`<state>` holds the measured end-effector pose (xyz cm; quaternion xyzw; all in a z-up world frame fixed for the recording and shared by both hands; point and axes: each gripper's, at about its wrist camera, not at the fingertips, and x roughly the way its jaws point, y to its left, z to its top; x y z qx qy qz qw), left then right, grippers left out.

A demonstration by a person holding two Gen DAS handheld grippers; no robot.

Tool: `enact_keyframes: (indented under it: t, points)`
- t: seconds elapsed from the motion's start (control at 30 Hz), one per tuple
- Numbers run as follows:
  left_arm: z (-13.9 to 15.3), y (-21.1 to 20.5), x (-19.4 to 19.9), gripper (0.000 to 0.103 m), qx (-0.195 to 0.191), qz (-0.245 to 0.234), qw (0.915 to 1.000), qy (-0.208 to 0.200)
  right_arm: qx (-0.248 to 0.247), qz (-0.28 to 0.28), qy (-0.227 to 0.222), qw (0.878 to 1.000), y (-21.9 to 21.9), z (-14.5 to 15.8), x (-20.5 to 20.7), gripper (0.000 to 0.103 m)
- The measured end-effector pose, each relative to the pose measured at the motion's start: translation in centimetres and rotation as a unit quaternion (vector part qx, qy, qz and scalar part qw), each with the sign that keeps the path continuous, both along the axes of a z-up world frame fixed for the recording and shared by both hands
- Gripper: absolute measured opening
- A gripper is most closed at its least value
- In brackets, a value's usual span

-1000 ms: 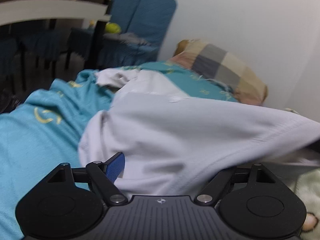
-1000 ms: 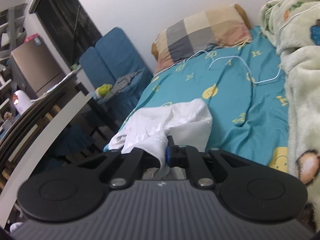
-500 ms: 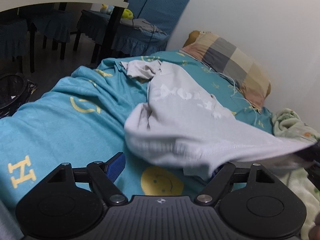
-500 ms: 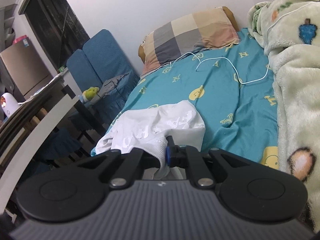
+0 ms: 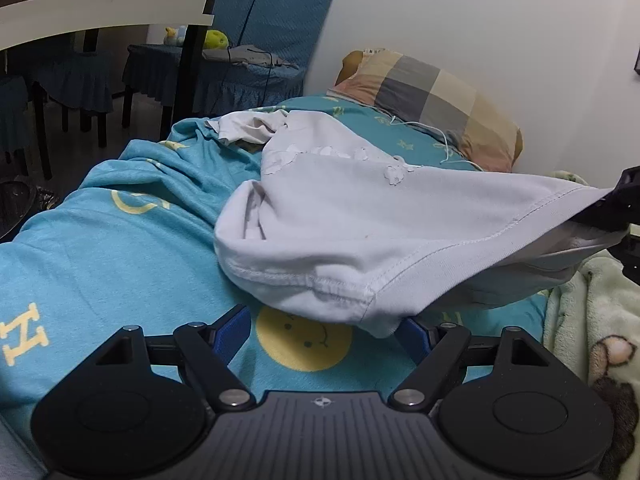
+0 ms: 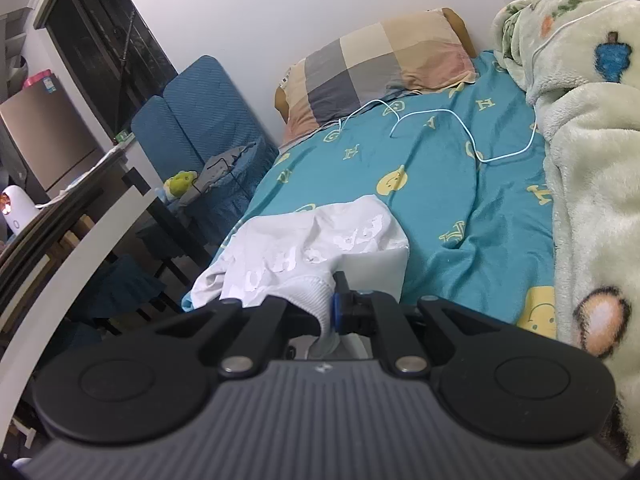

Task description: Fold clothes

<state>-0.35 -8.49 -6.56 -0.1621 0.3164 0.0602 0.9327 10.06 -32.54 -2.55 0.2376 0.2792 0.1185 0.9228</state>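
A: Left view? 
B: Teal sheet (image 5: 100,256), pillow (image 5: 432,96) by the wall. Left gripper (image 5: 324,328) gapes empty; shirt (image 5: 360,232) drapes just ahead. 
A: Right view? 
B: Same bed. Right gripper (image 6: 334,312) pinches the shirt's ribbed edge.

The white shirt (image 5: 360,236) hides the tip of the left gripper's (image 5: 326,330) right finger. Beside the shirt, the right gripper (image 5: 618,216) runs off the picture's edge — only dark parts show. The shirt's cracked print (image 6: 320,248) is unreadable.
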Motion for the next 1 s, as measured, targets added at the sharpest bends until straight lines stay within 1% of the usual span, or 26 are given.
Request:
enact_keyframes:
  t: [0.1, 0.17, 0.2, 0.23, 0.27, 0.3, 0.33, 0.37, 0.4, 0.43, 0.47, 0.53, 0.63, 0.7, 0.8, 0.83, 0.87, 0.93, 1.0]
  points:
    - [-0.2, -0.5, 0.6, 0.08, 0.007, 0.014, 0.9998, -0.008, -0.003, 0.003, -0.004, 1.0, 0.2, 0.1, -0.1, 0.007]
    - [-0.1, -0.3, 1.2, 0.077, 0.01, 0.028, 0.9995, -0.012, -0.005, 0.004, -0.007, 1.0, 0.3, 0.1, -0.2, 0.007]
    - [-0.1, -0.2, 1.4, 0.069, 0.015, 0.04, 0.999, -0.012, -0.008, 0.002, -0.008, 1.0, 0.3, 0.1, -0.3, 0.007]
    - [0.0, 0.1, 1.5, 0.065, 0.015, 0.054, 0.9984, -0.011, -0.012, 0.0, -0.008, 1.0, 0.3, 0.0, -0.3, 0.007]
    - [0.1, 0.7, 1.7, 0.062, 0.006, 0.064, 0.9979, -0.012, -0.017, -0.002, -0.008, 1.0, 0.2, -0.1, -0.4, 0.007]
    - [0.2, 1.5, 1.8, 0.053, -0.006, 0.071, 0.9974, -0.015, -0.033, -0.007, -0.008, 0.999, 0.4, -0.2, -0.4, 0.007]
    - [0.3, 2.2, 1.9, 0.042, -0.015, 0.076, 0.9968, -0.018, -0.068, -0.015, -0.007, 0.998, 0.9, -0.4, -0.5, 0.008]
    - [0.6, 3.0, 1.9, 0.036, -0.023, 0.081, 0.9962, -0.023, -0.102, -0.024, -0.006, 0.994, 1.4, -0.5, -0.5, 0.009]
    - [0.9, 3.7, 2.0, 0.024, -0.033, 0.084, 0.9955, -0.029, -0.13, -0.03, -0.003, 0.991, 1.8, -0.8, -0.5, 0.009]
    - [1.3, 4.4, 2.0, 0.015, -0.042, 0.084, 0.9949, -0.037, -0.142, -0.031, 0.007, 0.989, 2.0, -1.3, -0.3, 0.009]
    - [1.9, 4.9, 2.1, 0.013, -0.046, 0.083, 0.9943, -0.049, -0.149, -0.029, 0.024, 0.988, 2.1, -1.9, 0.0, 0.01]
    - [3.4, 5.6, 2.0, 0.011, -0.042, 0.079, 0.9929, -0.077, -0.157, -0.021, 0.065, 0.985, 2.2, -3.5, 0.5, 0.01]
    - [5.7, 6.2, 2.0, 0.008, -0.029, 0.068, 0.991, -0.112, -0.146, -0.002, 0.116, 0.982, 2.3, -5.4, 0.8, 0.016]
    - [6.8, 6.5, 2.1, 0.008, -0.023, 0.059, 0.9899, -0.126, -0.146, 0.006, 0.132, 0.98, 2.6, -5.9, 0.5, 0.017]
    - [7.8, 6.7, 2.1, 0.007, -0.018, 0.046, 0.9902, -0.131, -0.162, 0.001, 0.127, 0.979, 3.0, -5.2, -0.6, 0.016]
    - [8.0, 7.0, 2.1, 0.007, -0.021, 0.043, 0.9902, -0.131, -0.161, -0.001, 0.12, 0.98, 2.9, -4.6, -1.2, 0.013]
    - [8.2, 7.2, 2.0, 0.007, -0.027, 0.039, 0.9903, -0.131, -0.161, -0.006, 0.11, 0.981, 2.8, -3.9, -1.8, 0.008]
    - [9.1, 7.8, 1.8, 0.006, -0.04, 0.028, 0.9896, -0.136, -0.153, -0.019, 0.085, 0.984, 2.5, -2.1, -2.9, 0.007]
    - [10.6, 8.2, 1.2, 0.005, -0.051, 0.017, 0.9861, -0.157, -0.142, -0.028, 0.058, 0.988, 2.4, 0.2, -4.0, 0.007]
